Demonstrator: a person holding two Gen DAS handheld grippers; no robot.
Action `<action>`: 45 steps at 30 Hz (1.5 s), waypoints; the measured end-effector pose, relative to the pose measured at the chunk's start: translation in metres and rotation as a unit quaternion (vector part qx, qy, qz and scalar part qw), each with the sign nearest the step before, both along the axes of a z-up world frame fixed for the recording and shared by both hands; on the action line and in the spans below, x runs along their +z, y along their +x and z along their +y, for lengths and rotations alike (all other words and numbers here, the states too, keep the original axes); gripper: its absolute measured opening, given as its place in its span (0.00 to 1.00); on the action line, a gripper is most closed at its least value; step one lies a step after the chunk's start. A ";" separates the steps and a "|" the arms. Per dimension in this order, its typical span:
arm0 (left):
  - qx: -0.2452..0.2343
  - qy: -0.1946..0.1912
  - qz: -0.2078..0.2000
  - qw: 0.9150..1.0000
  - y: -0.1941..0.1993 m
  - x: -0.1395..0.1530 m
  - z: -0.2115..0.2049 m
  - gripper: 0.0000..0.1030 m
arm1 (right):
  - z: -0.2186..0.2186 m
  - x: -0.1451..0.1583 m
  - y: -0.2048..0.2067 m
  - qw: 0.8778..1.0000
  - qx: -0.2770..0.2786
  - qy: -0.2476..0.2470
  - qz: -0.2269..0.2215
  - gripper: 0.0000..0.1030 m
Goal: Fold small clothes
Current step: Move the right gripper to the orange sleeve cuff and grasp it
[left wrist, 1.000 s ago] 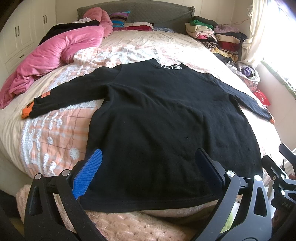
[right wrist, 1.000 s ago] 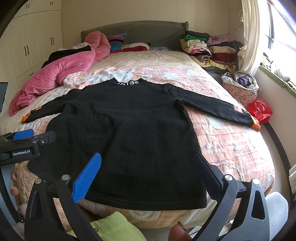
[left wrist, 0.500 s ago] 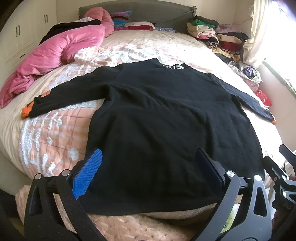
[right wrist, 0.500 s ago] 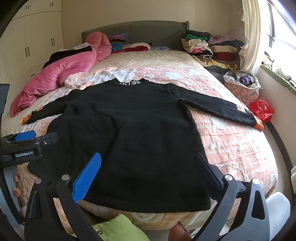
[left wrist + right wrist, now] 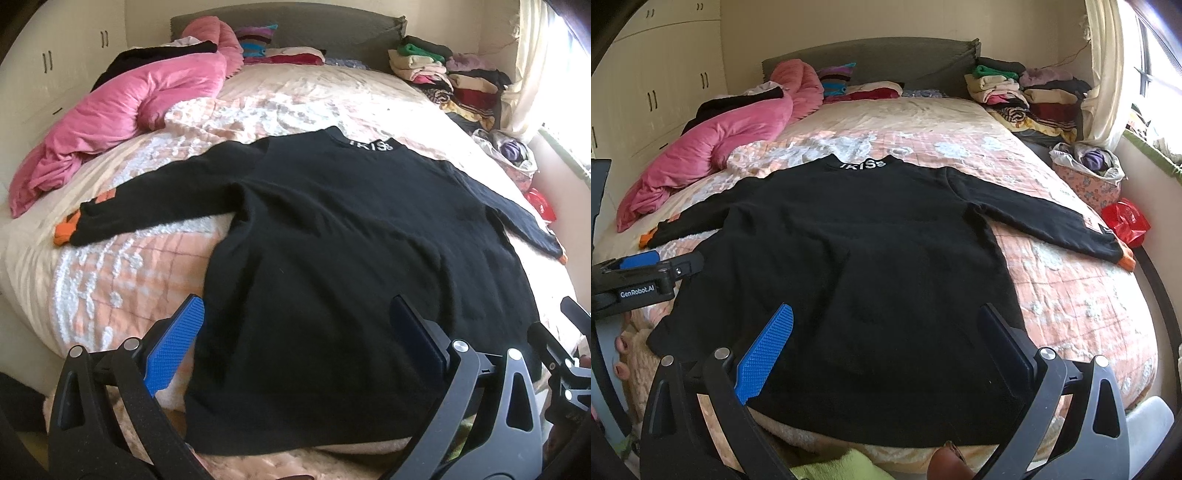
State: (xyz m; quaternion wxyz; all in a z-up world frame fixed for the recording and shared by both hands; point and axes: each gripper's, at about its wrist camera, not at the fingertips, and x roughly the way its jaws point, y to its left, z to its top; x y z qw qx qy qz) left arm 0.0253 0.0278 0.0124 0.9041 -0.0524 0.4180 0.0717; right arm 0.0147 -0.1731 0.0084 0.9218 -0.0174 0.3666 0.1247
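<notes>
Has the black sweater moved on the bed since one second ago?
No. The black sweater lies spread flat, its collar at the same spot on the bedspread pattern.

One black sweater point(image 5: 871, 266) with two orange cuffs point(image 5: 1126, 261), one pink duvet point(image 5: 713, 147), one red bag point(image 5: 1126, 221), two grippers point(image 5: 886, 343).

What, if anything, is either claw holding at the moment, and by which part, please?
Nothing is held. The left claw and right claw are both open above the hem end of the black sweater, which lies flat on the bed.
</notes>
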 end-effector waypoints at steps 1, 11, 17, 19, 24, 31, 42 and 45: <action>0.001 0.002 -0.001 1.000 -0.001 0.001 -0.002 0.91 | 0.000 0.000 0.002 1.000 0.000 0.001 0.000 0.96; 0.008 0.015 0.004 1.000 0.016 0.003 0.012 0.91 | 0.003 0.002 0.027 1.000 -0.001 0.013 -0.003 0.96; 0.003 0.010 0.007 1.000 0.031 0.011 0.018 0.91 | 0.004 0.005 0.043 1.000 -0.002 0.027 0.002 0.96; 0.002 0.008 0.006 1.000 0.036 0.014 0.020 0.91 | 0.007 0.006 0.049 1.000 -0.001 0.029 0.001 0.96; 0.008 0.011 0.004 1.000 0.053 0.022 0.022 0.91 | 0.008 0.009 0.061 0.999 0.001 0.034 0.002 0.96; 0.014 0.018 0.001 1.000 0.084 0.034 0.020 0.91 | 0.003 0.017 0.083 0.999 -0.011 0.046 0.000 0.96; 0.014 0.016 -0.004 1.000 0.131 0.050 0.017 0.91 | -0.024 0.024 0.123 0.996 -0.065 0.053 0.003 0.96; 0.009 0.015 -0.002 1.000 0.144 0.050 0.010 0.91 | -0.036 0.027 0.132 0.995 -0.082 0.057 0.000 0.96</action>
